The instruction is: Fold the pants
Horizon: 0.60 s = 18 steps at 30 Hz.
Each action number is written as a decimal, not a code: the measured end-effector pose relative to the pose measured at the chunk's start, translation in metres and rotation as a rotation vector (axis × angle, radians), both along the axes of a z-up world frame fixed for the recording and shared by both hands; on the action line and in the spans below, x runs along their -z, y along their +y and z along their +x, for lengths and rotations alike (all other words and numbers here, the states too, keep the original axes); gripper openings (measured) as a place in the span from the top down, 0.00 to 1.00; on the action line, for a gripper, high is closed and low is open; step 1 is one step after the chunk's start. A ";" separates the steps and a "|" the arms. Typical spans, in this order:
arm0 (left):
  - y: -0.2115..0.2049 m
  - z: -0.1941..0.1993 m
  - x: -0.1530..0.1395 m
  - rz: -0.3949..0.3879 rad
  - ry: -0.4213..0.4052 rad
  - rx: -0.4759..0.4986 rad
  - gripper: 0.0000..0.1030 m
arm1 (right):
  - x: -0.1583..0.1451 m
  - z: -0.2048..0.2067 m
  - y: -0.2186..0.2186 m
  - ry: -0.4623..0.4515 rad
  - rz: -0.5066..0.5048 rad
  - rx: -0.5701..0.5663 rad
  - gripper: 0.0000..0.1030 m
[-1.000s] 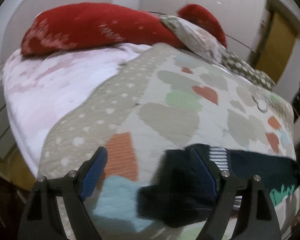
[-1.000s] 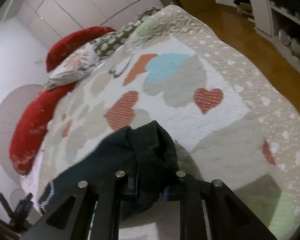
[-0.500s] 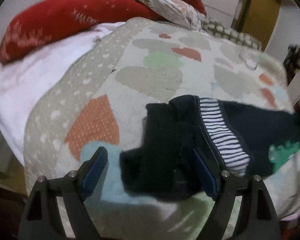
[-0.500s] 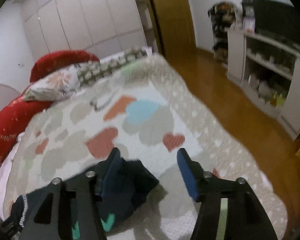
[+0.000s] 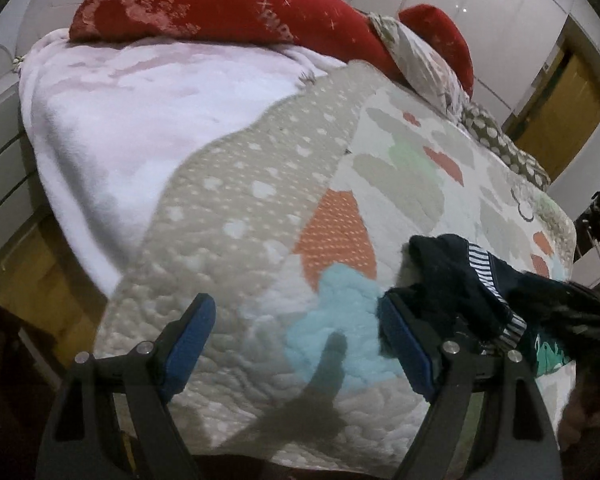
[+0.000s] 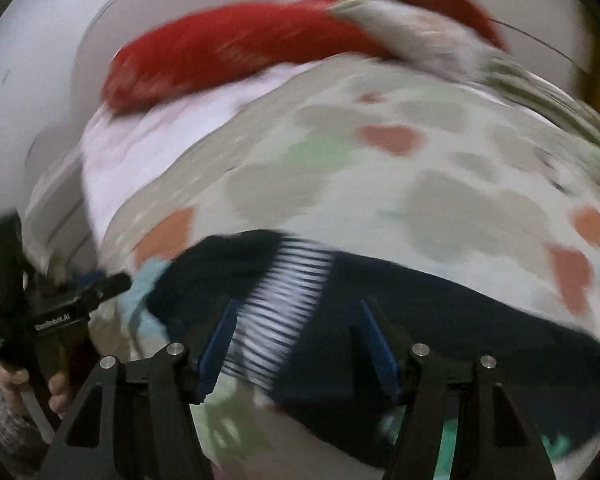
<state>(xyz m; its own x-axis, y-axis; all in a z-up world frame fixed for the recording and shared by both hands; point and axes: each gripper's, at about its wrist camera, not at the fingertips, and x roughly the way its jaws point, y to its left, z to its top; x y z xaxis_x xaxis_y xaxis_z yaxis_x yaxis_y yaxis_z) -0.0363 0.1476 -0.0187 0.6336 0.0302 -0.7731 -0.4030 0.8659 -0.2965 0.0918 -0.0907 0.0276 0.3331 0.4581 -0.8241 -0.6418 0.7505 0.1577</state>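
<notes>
The dark navy fleece pants [image 5: 456,276] with a blue-and-white striped waistband lie bunched on the pale quilted bedspread [image 5: 260,216] printed with hearts, at the lower right of the left wrist frame. The left gripper [image 5: 296,322] hangs with its blue-padded jaws wide apart over a light blue heart; nothing sits between them, and the pants begin just beyond its right-hand finger. In the blurred right wrist frame the pants [image 6: 440,320] stretch across the lower half, and the right gripper [image 6: 294,328] has its jaws apart above the striped band, the pads not pressing on cloth. The left gripper [image 6: 96,292] shows at that frame's lower left, held by a hand [image 6: 28,384]. Long red pillows [image 5: 228,4] line the top.
</notes>
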 end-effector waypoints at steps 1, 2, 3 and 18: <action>0.002 -0.002 0.000 0.001 -0.003 -0.002 0.18 | 0.005 -0.003 0.021 0.005 -0.025 -0.053 0.33; 0.004 -0.005 0.000 0.001 -0.007 -0.004 0.18 | 0.012 -0.007 0.043 0.010 -0.052 -0.119 0.31; 0.007 -0.008 0.000 0.001 -0.010 -0.004 0.18 | 0.020 -0.011 0.063 0.009 -0.087 -0.178 0.31; 0.031 -0.013 -0.008 -0.031 -0.074 -0.038 0.18 | -0.062 0.023 0.037 -0.256 -0.028 0.112 0.82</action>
